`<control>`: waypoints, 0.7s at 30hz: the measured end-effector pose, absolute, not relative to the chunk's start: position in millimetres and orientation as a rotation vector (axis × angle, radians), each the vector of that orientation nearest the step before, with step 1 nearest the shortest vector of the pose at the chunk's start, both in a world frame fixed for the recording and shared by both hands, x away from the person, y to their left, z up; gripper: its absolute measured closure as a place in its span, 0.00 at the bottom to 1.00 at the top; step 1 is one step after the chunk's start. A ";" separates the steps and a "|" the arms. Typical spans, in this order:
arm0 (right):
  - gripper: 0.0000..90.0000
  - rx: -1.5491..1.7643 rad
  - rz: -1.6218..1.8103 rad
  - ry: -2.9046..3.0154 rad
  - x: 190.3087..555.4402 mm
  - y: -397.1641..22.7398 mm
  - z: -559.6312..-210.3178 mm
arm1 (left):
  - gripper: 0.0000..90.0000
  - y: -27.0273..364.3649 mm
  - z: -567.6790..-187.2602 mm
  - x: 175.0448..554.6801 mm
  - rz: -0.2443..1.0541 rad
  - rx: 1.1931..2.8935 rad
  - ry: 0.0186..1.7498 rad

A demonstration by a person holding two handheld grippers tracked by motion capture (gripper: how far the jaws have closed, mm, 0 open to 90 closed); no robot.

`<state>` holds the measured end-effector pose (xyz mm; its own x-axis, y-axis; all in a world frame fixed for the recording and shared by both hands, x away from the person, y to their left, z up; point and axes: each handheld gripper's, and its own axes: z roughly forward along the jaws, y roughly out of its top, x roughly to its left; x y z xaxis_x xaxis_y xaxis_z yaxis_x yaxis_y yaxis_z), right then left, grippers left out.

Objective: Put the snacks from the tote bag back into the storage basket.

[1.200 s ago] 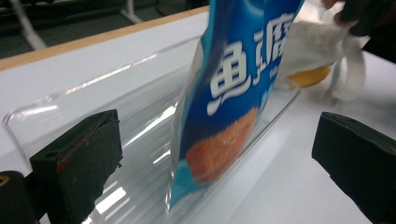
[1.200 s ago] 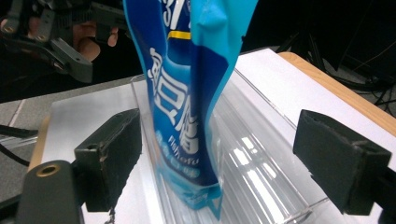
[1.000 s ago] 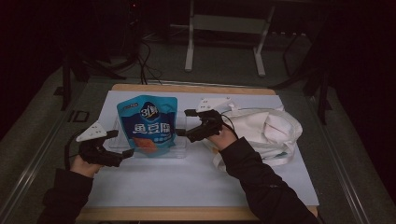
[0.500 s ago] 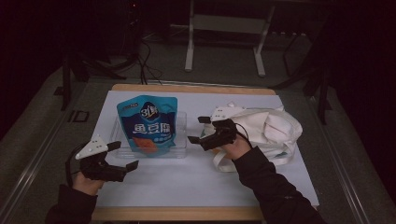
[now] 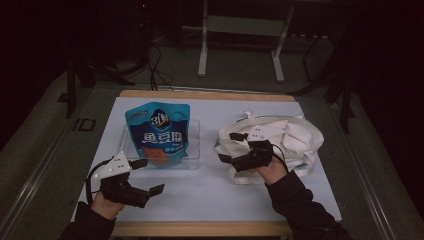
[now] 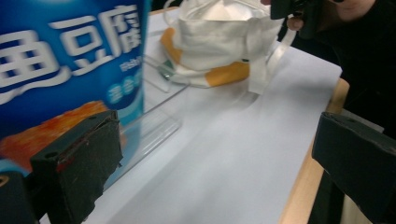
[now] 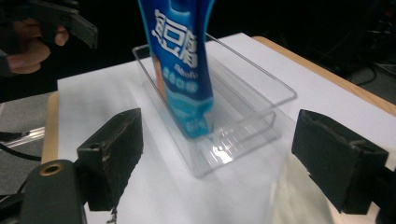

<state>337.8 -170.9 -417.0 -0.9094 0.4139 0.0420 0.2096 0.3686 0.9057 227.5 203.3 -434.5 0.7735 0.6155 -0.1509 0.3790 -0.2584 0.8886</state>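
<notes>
Moved: both grippers had drawn back from the blue pouch.
Left gripper: wide, empty, near left.
Right gripper: wide, over crumpled white cloth bag.
Pouch: glossy, upright in clear plastic tray.

We read large white Chinese characters "鱼豆腐" on the blue snack pouch, which stands in the clear tray near the bench's far left corner. Above them we see a "3" within a logo. Smaller print beneath is too blurred to read. We find no other legible markings.
</notes>
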 end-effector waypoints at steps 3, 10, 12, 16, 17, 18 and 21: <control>0.18 0.584 1.543 2.418 334.4 -179.9 -418.3 | 0.02 194.1 -435.8 228.9 0.261 1.903 0.734; 0.18 0.651 1.537 2.373 325.3 -207.1 -420.0 | 0.02 177.0 -441.5 238.4 0.185 1.923 0.692; 0.18 0.676 1.541 2.352 322.5 -215.6 -419.5 | 0.02 170.0 -443.3 240.7 0.175 1.936 0.679; 0.18 0.721 1.513 2.310 316.1 -231.6 -420.3 | 0.02 155.0 -447.4 243.9 0.153 1.976 0.637; 0.18 0.728 1.510 2.302 314.7 -234.7 -421.2 | 0.02 151.5 -448.7 245.1 0.147 1.981 0.630; 0.18 0.736 1.499 2.300 313.2 -237.3 -422.0 | 0.02 148.2 -449.9 246.4 0.135 1.987 0.625; 0.18 0.754 1.486 2.291 309.9 -243.8 -425.2 | 0.02 137.9 -454.0 249.8 0.111 1.994 0.598</control>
<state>309.9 -243.8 -425.2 -0.8144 0.5797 0.0265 0.2605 0.3243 0.9094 249.8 137.9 -454.0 0.8729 0.4559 -0.1740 0.3632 -0.3690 0.8555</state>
